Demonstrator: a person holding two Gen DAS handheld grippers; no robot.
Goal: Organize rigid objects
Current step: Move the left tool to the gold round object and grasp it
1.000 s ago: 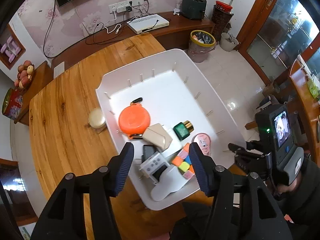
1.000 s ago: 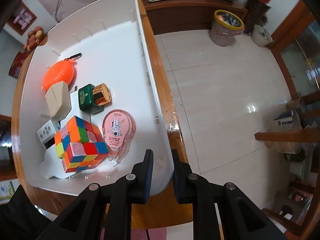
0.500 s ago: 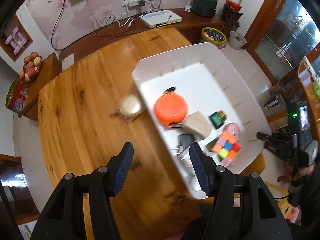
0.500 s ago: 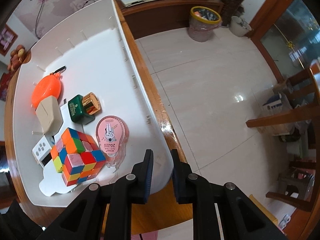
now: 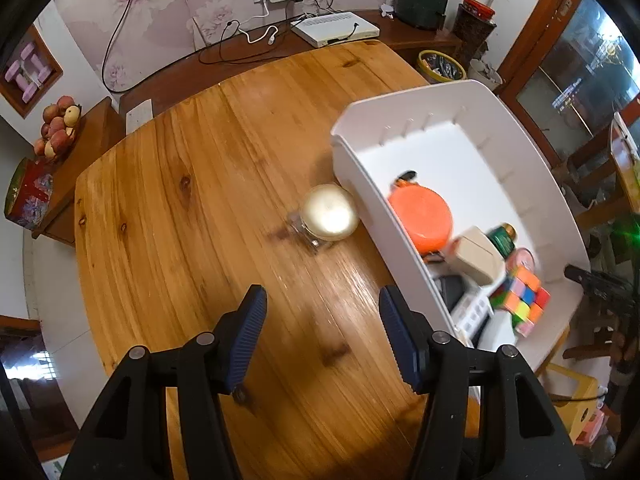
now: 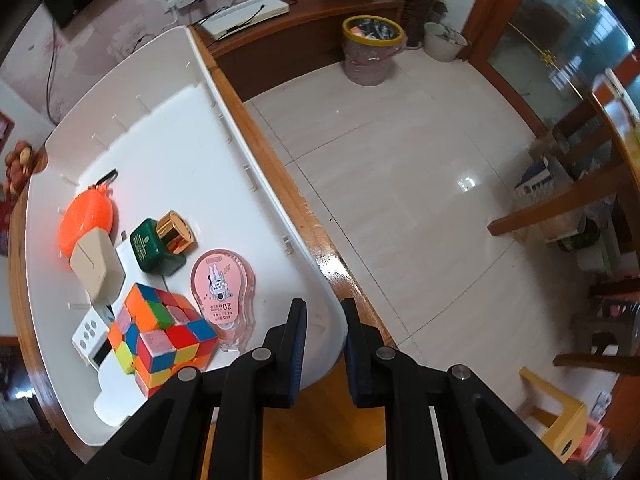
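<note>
In the right wrist view, at the bottom centre of the frame, our right claw [image 6: 323, 334] is clamped on the near corner wall of the white bin [image 6: 208, 80], one finger inside and one outside, which we judge is a hold meant to steady or shift the bin on the counter [image 5: 200, 184]. Just beyond that grip, in the lower left of the frame, the sorted things lie crowded together at the near end: the colour cube [image 6: 160, 332] beside the pink tape dispenser [image 6: 222, 286], then the green bottle with the gold cap [image 6: 158, 242], the beige block [image 6: 94, 262] and the orange round case [image 6: 86, 216], leaving the far half of the bin bare. In the left wrist view, our left claw [image 5: 322, 334] sits at the bottom centre, fingers well apart and holding nothing, above bare wood. Further up, near the middle of that frame, the small jar with the pale round lid [image 5: 328, 214] stands on the counter just beside the bin's outer wall, blurred. It looks like the one item not yet in the bin, and the spread claw pointed toward it suggests it is the next pick.
</note>
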